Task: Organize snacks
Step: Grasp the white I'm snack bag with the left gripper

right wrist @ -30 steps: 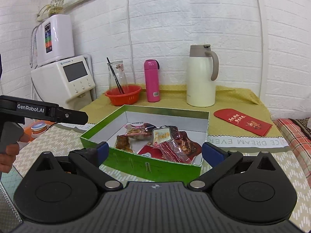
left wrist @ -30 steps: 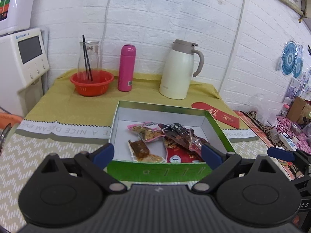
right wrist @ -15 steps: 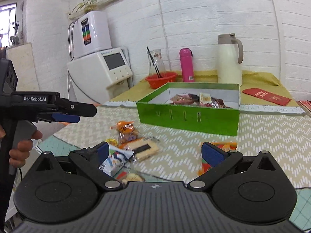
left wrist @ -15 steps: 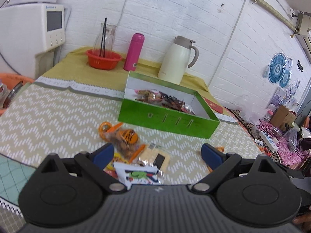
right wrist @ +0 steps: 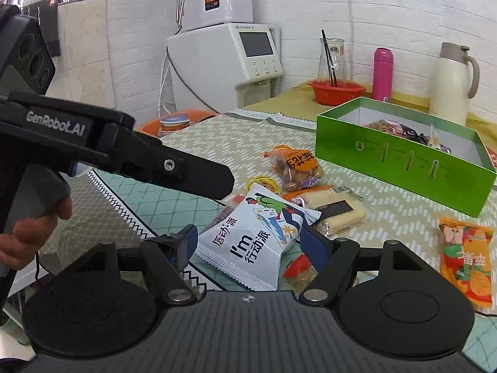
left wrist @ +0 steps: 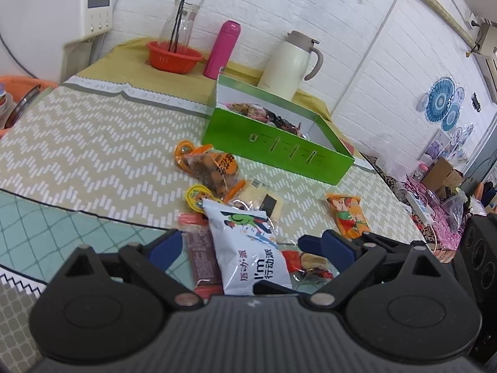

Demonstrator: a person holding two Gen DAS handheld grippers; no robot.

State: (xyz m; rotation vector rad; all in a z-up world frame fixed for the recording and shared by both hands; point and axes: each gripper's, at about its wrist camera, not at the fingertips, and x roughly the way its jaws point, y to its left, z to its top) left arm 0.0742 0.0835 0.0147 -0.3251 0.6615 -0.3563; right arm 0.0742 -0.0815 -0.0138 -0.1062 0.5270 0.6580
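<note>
A white snack bag with a green figure (left wrist: 247,244) (right wrist: 254,242) lies at the near end of a pile of packets on the table. My left gripper (left wrist: 248,245) is open, its jaws either side of the bag and a dark red bar (left wrist: 202,255). My right gripper (right wrist: 248,242) is open too, its jaws close around the same bag, touching or nearly so. An orange nut packet (left wrist: 212,168) (right wrist: 295,168) and a biscuit pack (right wrist: 335,208) lie behind. A lone orange packet (left wrist: 348,214) (right wrist: 466,258) lies to the right. The green box (left wrist: 279,146) (right wrist: 400,158) holds several snacks.
A cream thermos jug (left wrist: 292,65), a pink bottle (left wrist: 222,49) and a red bowl with a glass carafe (left wrist: 174,57) stand behind the box. A white water dispenser (right wrist: 223,62) is at the left. An orange basket (left wrist: 15,93) sits off the table's left edge.
Both grippers have pulled back from over the green box and come down low to the pile of packets at the table's near edge. They now flank the white snack bag.
</note>
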